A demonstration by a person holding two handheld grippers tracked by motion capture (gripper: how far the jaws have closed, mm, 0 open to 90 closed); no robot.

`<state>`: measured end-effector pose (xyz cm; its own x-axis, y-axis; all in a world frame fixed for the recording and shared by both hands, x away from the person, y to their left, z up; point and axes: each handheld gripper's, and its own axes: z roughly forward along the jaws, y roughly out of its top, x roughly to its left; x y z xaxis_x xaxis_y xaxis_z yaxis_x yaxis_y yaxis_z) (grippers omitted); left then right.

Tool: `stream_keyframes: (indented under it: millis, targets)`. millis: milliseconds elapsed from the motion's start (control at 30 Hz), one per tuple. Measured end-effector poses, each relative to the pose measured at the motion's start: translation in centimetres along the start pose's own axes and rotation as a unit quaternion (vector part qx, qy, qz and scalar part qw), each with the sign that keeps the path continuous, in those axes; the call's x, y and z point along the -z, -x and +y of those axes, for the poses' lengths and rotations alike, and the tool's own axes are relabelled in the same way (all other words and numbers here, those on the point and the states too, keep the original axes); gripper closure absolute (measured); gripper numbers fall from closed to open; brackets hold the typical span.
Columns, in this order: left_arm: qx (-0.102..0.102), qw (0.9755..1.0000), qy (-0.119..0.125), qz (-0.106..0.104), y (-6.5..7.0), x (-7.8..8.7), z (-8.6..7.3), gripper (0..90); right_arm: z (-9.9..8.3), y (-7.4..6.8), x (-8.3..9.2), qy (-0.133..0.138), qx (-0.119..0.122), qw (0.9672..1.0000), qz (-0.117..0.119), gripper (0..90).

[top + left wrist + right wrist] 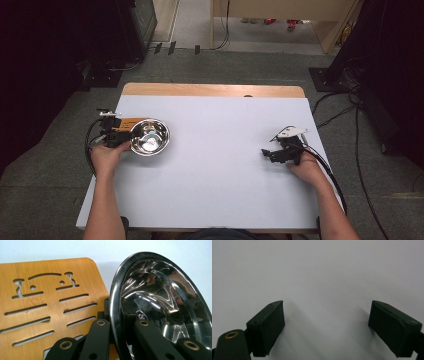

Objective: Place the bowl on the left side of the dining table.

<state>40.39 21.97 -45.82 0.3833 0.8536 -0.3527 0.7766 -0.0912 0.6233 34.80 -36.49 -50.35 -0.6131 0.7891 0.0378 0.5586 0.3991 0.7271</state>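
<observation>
2 grippers worked over a white table that took up the middle of the high view, and most of its sheet lay bare. At the left edge of that frame, a bamboo board with slots cut through it sat tucked under a steel bowl, the board looking like a stand or trivet for it. The bowl lay just left of centre-left, its near rim overlapping the board. The left gripper came in from the frame's left with its jaws pinching the bowl's rim; in the left gripper view 1 jaw ran outside the rim and 1 inside the bowl, beside the board, a grip that seemed meant to lift or drag the bowl by its edge. Over at the right of the high view, the right gripper rested low on the sheet with its jaws spread wide and nothing between them, apparently waiting well apart from the bowl.
</observation>
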Motion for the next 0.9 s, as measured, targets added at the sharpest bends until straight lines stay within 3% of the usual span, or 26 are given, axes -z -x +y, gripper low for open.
stream_keyframes:
  millis: [500, 900]
  targets:
    - [0.029, 0.9993, 0.022, 0.013, -1.3, 1.1, -0.4, 87.5, 0.0, 0.0, 0.0, 0.000, 0.000, 1.0000, 0.000, 13.0]
    - [0.049, 0.9975, 0.030, 0.042, -2.4, 1.5, -0.7, 87.5, 0.0, 0.0, 0.0, 0.000, 0.000, 1.0000, 0.000, 13.0]
